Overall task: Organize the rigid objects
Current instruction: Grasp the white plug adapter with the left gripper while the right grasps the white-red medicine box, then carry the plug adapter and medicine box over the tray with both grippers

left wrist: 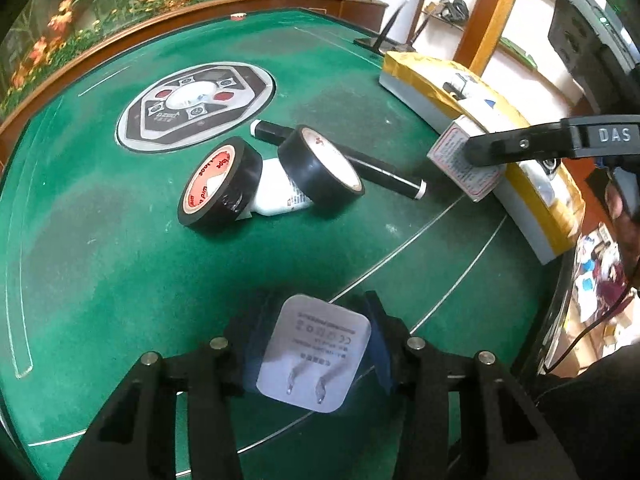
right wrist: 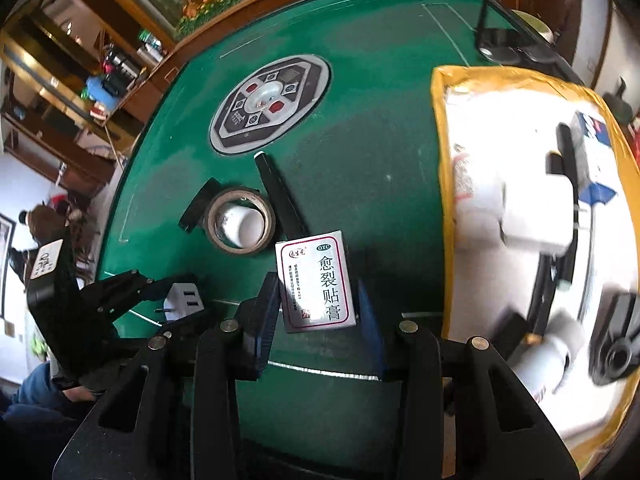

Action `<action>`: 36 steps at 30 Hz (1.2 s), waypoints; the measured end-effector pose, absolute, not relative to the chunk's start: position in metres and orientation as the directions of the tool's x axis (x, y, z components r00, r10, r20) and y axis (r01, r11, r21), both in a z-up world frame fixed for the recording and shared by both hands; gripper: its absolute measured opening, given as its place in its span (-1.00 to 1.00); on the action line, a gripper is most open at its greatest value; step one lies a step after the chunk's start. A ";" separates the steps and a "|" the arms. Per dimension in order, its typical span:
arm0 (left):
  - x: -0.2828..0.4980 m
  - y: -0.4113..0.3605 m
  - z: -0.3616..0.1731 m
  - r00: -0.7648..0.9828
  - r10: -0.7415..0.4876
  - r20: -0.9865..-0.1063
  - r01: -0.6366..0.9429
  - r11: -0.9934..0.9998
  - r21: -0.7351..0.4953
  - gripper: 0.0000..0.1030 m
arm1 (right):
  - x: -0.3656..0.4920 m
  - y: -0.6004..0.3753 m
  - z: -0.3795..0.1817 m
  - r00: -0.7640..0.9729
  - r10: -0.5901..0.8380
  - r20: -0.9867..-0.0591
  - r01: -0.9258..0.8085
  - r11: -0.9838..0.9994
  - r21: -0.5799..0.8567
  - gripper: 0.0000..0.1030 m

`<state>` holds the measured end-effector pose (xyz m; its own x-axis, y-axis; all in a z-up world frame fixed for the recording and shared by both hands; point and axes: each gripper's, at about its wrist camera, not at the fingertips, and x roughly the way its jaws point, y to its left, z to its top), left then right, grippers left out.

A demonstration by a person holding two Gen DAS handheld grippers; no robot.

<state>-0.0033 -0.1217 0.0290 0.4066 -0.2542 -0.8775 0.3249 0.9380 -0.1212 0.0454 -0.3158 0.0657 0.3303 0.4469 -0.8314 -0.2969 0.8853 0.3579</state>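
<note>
left gripper point(left wrist: 314, 354) fingers clamped — loaded, right gripper point(right wrist: 318, 300) likewise — raised

You have a green felt table point(left wrist: 120, 264) with a wooden rim filling most of both frames. An oval grey and black control panel point(left wrist: 196, 106) sits in its centre. Orange artificial flowers point(left wrist: 60, 20) line the upper left.

tray point(right wrist: 440, 128) contents blurred, overexposed
</note>
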 end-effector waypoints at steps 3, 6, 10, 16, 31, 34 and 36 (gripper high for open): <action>-0.006 -0.124 0.029 0.405 -0.237 -0.883 0.347 0.933 -0.091 -0.10 | 0.039 -0.320 0.065 0.337 0.450 -0.827 -0.277 0.887 0.370 -0.27; -0.006 -0.125 0.027 0.398 -0.219 -0.891 0.361 0.930 -0.067 0.00 | 0.033 -0.322 0.066 0.344 0.447 -0.826 -0.266 0.890 0.371 -0.27; -0.011 -0.123 0.024 0.402 -0.188 -0.896 0.376 0.926 -0.026 0.22 | 0.027 -0.323 0.067 0.349 0.443 -0.826 -0.256 0.893 0.371 -0.27; -0.019 -0.119 0.027 0.438 -0.211 -0.874 0.388 0.921 -0.028 -0.15 | 0.020 -0.323 0.068 0.355 0.443 -0.823 -0.253 0.893 0.371 -0.27; 0.010 -0.179 0.087 0.433 -0.440 -0.787 0.489 0.848 -0.205 -0.15 | 0.001 -0.372 0.089 0.443 0.432 -0.785 -0.156 0.900 0.407 -0.27; 0.019 -0.202 0.095 0.414 -0.487 -0.769 0.528 0.817 -0.232 -0.15 | -0.004 -0.391 0.092 0.462 0.419 -0.782 -0.121 0.903 0.412 -0.27; 0.026 -0.215 0.098 0.408 -0.501 -0.763 0.545 0.805 -0.237 -0.15 | -0.008 -0.407 0.093 0.476 0.404 -0.781 -0.091 0.906 0.414 -0.27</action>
<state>0.0265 -0.2155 0.0978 0.4079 -0.5007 -0.7635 0.5446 0.8046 -0.2367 -0.0079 -0.4075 0.0927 0.4762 0.4043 -0.7809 -0.0912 0.9059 0.4135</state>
